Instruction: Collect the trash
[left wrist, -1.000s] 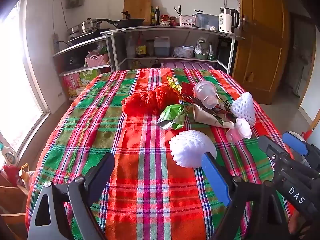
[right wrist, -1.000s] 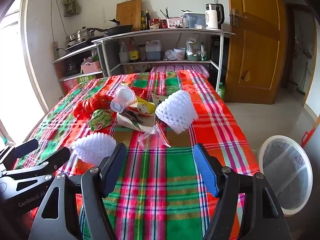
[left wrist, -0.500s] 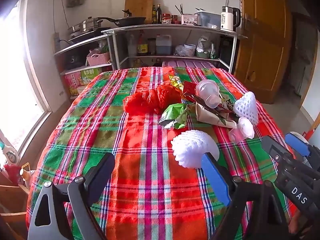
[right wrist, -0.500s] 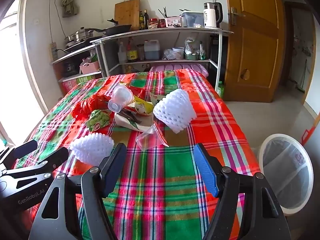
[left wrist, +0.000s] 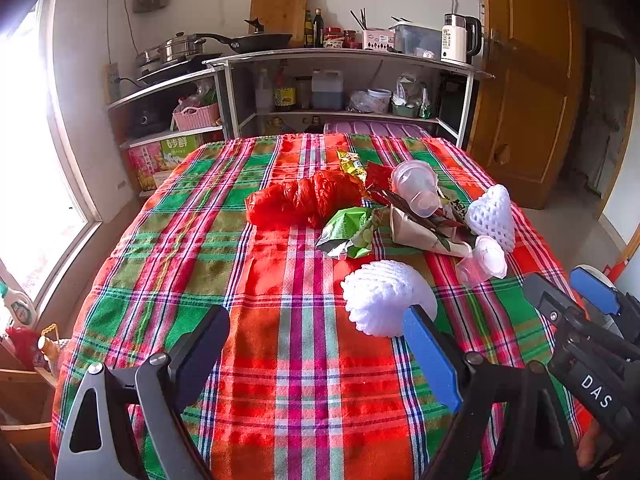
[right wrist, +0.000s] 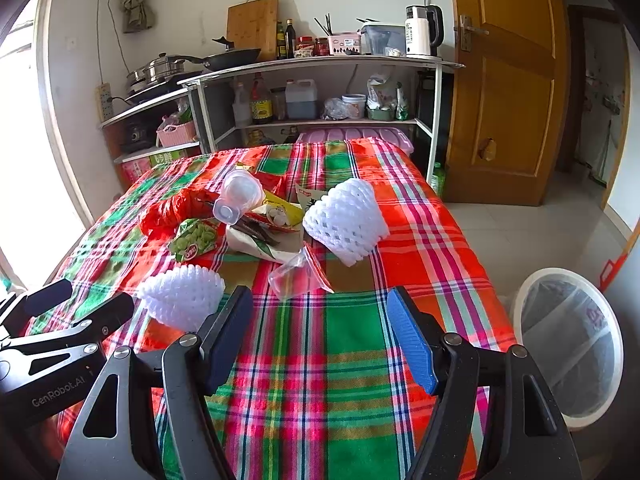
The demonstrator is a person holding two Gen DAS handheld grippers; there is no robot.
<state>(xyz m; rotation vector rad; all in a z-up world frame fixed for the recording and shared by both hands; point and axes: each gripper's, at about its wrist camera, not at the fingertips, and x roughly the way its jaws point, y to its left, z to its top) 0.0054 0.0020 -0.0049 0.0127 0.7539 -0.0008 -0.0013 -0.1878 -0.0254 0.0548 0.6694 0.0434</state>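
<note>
Only in right wrist view: lined trash bin (right wrist: 570,344) on floor at 3 o'clock. Left tongs (left wrist: 316,354) and right tongs (right wrist: 320,336) spread, empty, above tabletop (left wrist: 280,392). Foam fruit net (left wrist: 386,298) at 1 o'clock, just beyond left tongs' blue pad.

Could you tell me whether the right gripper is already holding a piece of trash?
No, the right gripper is open with only the plaid tablecloth showing between its fingers.

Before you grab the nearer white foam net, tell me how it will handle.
The foam net looks like open mesh, so it is probably very light and would squash between the fingers rather than resist. It lies loose on the cloth, so a nudge would likely slide it. Both tools, left and right, are open and empty.
</note>
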